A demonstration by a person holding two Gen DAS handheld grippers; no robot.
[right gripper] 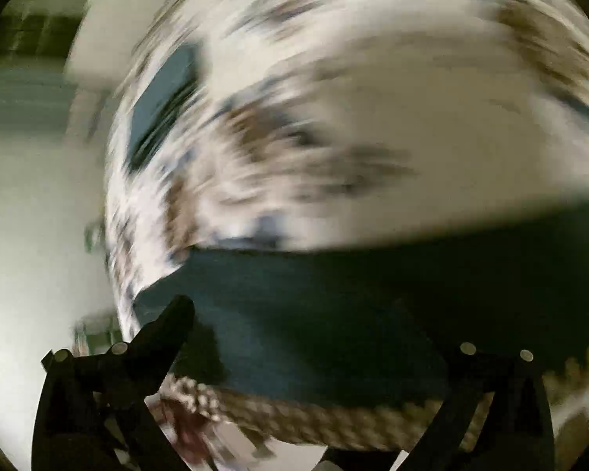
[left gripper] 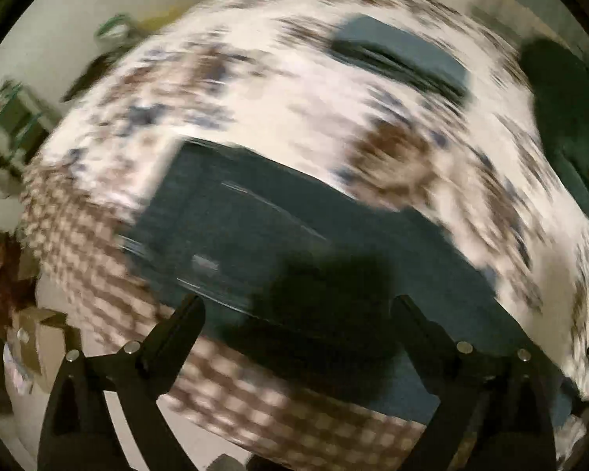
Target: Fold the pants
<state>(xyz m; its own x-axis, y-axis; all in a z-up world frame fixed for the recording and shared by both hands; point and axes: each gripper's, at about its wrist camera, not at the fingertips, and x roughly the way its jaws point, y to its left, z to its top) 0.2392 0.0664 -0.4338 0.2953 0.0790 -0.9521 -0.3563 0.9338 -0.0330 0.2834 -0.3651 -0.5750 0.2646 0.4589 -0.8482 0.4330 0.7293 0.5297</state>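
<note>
Looking down through the left wrist view, the pants (left gripper: 278, 243) lie spread on the patterned bedcover (left gripper: 294, 90), a dark teal slab running from the middle of the bed down toward the lower right, with what looks like a seam and a small label near the near end. The left gripper (left gripper: 298, 310) hangs above them with its jaws wide apart and nothing between; its shadow falls on the cloth. A smaller folded blue piece (left gripper: 404, 55) sits well apart, farther up the bed. All of it is smeared by blur.

From the right wrist view, the pants (right gripper: 333, 314) fill the lower half, their near edge by the checked border (right gripper: 333, 420) of the cover. The right gripper (right gripper: 294, 318) has jaws apart too, empty, over the cloth; the right finger is hard to make out against the dark fabric.

I'd judge the fabric soft, limp and light, likely to sag and drag rather than slide, so a pinch at the hem or waistband corners, one per gripper, seems the surest hold
</note>
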